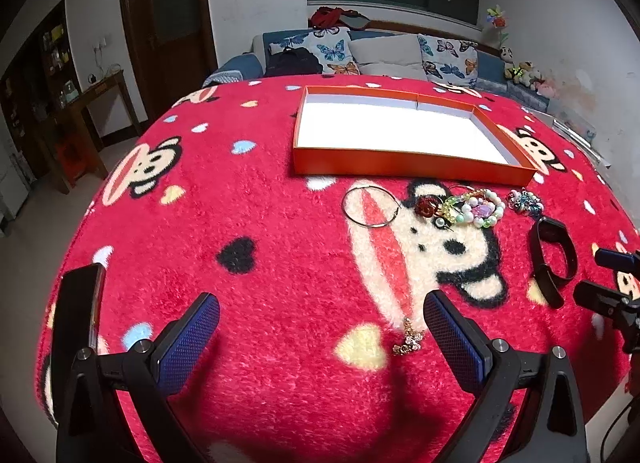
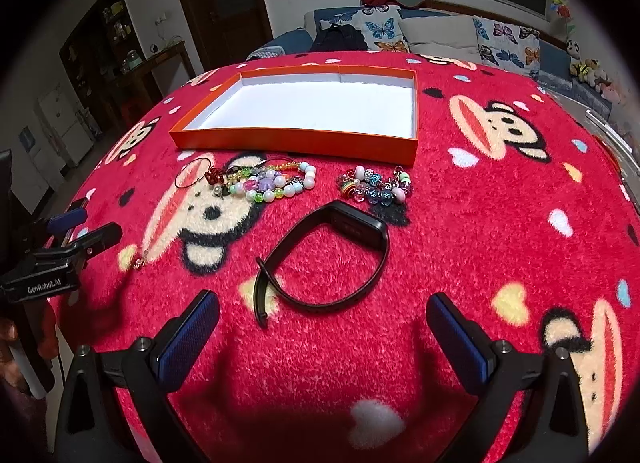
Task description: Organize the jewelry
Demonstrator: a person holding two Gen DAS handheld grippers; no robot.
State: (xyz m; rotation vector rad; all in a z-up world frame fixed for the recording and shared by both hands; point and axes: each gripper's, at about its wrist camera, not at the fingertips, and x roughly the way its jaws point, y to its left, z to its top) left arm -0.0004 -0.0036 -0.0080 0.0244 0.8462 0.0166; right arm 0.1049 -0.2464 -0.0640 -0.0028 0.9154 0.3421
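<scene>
An empty orange box (image 1: 400,163) (image 2: 296,141) with a white floor sits on the red blanket. In front of it lie a thin hoop (image 1: 370,207) (image 2: 192,174), a pile of bead bracelets (image 1: 474,209) (image 2: 268,183), a blue-bead charm bracelet (image 1: 524,201) (image 2: 376,187), a black wristband (image 1: 554,259) (image 2: 328,259) and a small gold charm (image 1: 408,337) (image 2: 139,262). My left gripper (image 1: 322,323) is open, with the gold charm just inside its right finger. My right gripper (image 2: 322,323) is open just short of the wristband.
The table is covered by a red plush cartoon-monkey blanket (image 1: 260,183). Behind it stands a sofa with butterfly cushions (image 1: 380,55). A wooden door (image 1: 168,23) and a side table (image 1: 92,103) are at the left.
</scene>
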